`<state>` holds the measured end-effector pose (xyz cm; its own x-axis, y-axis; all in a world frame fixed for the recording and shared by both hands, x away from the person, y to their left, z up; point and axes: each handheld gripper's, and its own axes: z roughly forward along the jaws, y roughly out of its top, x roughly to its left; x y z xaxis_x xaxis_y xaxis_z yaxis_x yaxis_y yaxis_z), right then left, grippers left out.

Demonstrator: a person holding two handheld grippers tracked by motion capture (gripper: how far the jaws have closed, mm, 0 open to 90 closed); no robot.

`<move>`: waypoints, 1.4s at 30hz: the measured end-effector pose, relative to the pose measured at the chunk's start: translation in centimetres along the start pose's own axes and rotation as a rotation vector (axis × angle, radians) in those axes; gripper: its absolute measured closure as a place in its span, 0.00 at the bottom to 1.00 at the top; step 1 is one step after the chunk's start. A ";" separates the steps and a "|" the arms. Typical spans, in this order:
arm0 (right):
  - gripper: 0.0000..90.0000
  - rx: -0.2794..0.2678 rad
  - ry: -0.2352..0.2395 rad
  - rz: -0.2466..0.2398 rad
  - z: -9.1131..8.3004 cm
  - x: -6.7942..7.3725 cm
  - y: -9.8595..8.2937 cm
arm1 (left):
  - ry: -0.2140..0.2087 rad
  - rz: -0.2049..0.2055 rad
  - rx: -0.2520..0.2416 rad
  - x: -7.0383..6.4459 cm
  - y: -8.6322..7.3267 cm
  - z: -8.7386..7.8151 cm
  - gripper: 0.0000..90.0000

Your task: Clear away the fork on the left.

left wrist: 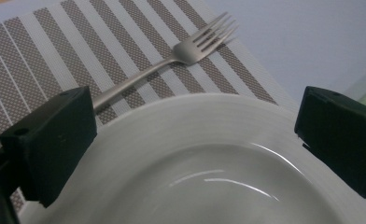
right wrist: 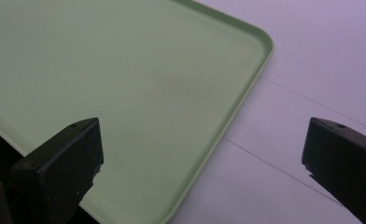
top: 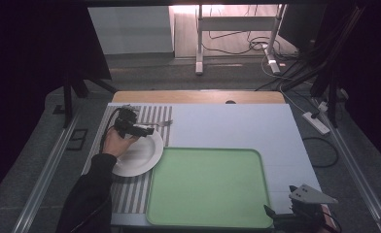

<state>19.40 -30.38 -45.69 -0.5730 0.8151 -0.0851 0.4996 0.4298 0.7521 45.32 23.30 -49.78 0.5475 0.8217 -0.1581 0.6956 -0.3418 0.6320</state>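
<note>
A white plate lies on a striped placemat at the table's left. Just beyond the plate's far rim, a metal fork rests on the mat. My left gripper, held in a hand, hovers open over the plate's far edge. In the left gripper view its jaws stand wide apart above the plate, with the fork ahead on the mat. My right gripper is open at the near right corner of an empty green tray; its jaws straddle the tray's edge, holding nothing.
The pale blue table top stretches right and beyond the tray. A wooden strip runs along the far edge. Cables and a power strip lie on the floor to the right, metal stand legs behind.
</note>
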 end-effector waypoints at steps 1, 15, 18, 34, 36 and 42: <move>0.00 0.000 0.000 0.000 0.0 0.0 0.0 | -0.003 -0.002 0.005 0.1 0.1 0.1 0.02; 0.00 -0.001 0.005 -0.003 0.0 0.0 0.0 | 0.052 -0.010 0.065 3.2 1.4 0.3 0.70; 0.00 0.001 0.006 -0.004 0.0 0.0 0.0 | 0.072 -0.016 0.098 3.9 1.5 0.7 0.95; 0.00 0.010 0.009 -0.014 0.1 0.1 0.0 | 0.175 -0.067 0.218 7.5 1.5 2.7 0.99; 0.00 0.012 0.009 -0.015 0.1 0.1 0.0 | 0.164 -0.073 0.234 7.5 1.6 2.7 0.99; 0.00 0.011 0.008 -0.015 0.1 0.1 0.0 | 0.121 -0.053 0.273 7.1 1.4 2.4 0.99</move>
<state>19.42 -30.27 -45.74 -0.5854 0.8056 -0.0911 0.4980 0.4460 0.7437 51.25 27.59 -51.83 0.4590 0.8845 -0.0839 0.8302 -0.3933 0.3950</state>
